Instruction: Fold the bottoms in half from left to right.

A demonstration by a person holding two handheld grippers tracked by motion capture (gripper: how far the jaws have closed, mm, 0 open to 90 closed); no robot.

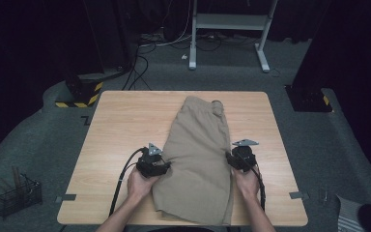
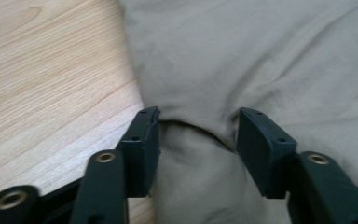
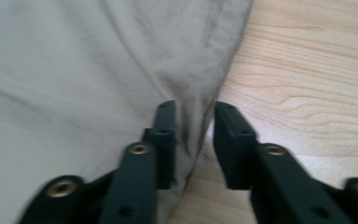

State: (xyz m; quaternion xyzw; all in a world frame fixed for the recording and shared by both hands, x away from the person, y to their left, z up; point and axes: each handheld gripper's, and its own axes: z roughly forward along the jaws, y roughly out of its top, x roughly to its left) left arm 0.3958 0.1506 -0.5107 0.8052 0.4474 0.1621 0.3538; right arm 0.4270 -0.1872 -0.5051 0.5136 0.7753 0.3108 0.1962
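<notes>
On the pale wooden table, folded khaki cotton shorts lie centred. Left gripper at nine o'clock and right gripper at three straddle the edges, jaws spread; pinch deeper, through every layer.

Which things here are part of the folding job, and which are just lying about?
In the job:
- khaki shorts on the table
- left claw at their left edge
- right claw at their right edge

Lying about:
- wire basket on the floor
- white stand behind
- floor cables

Both grippers low, jaws parted
</notes>
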